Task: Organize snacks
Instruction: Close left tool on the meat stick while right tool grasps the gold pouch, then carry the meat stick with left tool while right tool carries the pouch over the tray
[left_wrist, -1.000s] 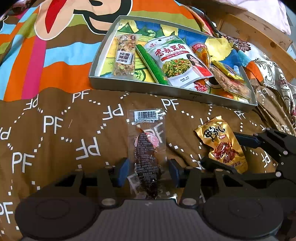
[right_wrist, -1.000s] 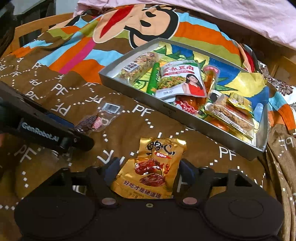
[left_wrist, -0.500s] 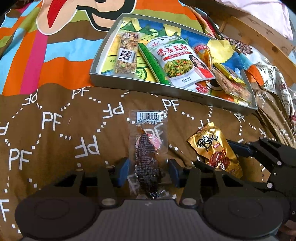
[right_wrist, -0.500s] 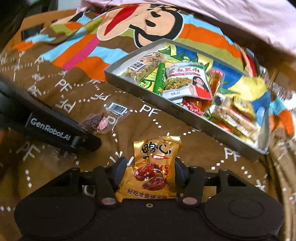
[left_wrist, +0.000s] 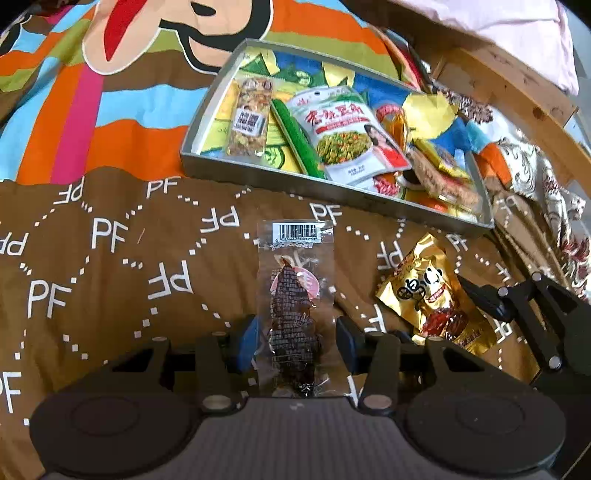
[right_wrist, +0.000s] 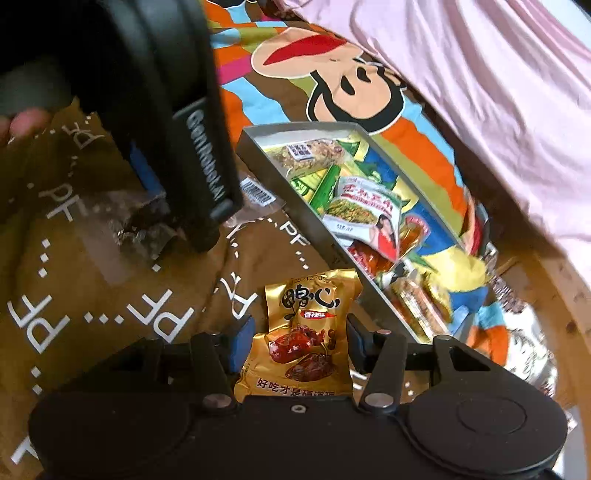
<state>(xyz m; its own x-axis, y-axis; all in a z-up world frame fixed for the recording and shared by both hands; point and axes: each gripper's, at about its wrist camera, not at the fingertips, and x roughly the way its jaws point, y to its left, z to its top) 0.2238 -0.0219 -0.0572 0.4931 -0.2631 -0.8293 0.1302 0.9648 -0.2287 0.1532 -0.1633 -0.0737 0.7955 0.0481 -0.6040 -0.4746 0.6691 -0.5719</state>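
The left gripper (left_wrist: 295, 341) has its blue-padded fingers (left_wrist: 246, 343) set on either side of a clear packet of dark dried meat (left_wrist: 295, 317). The pads sit at the edges of the wrapper; whether they press it or only flank it cannot be told. The packet lies lengthwise along the gripper, its barcode end pointing to 12 o'clock, flat on the brown blanket (left_wrist: 110, 266) printed with white "PF" letters.

The right gripper (right_wrist: 299, 343) has its fingers (right_wrist: 240, 345) pinching a gold snack pouch (right_wrist: 303, 339) across its lower half, the foil bulging between the pads. The pouch's top edge points to 12 o'clock. In the left wrist view this pouch sits at 3 o'clock of the clear packet, held in the black fingers coming in from the right edge.

Beyond both grippers, at 12 to 1 o'clock in the left wrist view, a shallow grey tray (left_wrist: 258, 173) lies on the blanket. It holds a nut bar with a white label (left_wrist: 249, 118), a green stick packet (left_wrist: 297, 142) just beside it, a white pouch picturing green beans (left_wrist: 343, 133) and several smaller wrappers heaped at the tray's far right end.

In the right wrist view the left gripper's black body fills 10 to 11 o'clock, with a fingertip of the person's hand (right_wrist: 22, 123) showing at the left edge. A pink sheet (right_wrist: 480, 92) lies at 1 o'clock.
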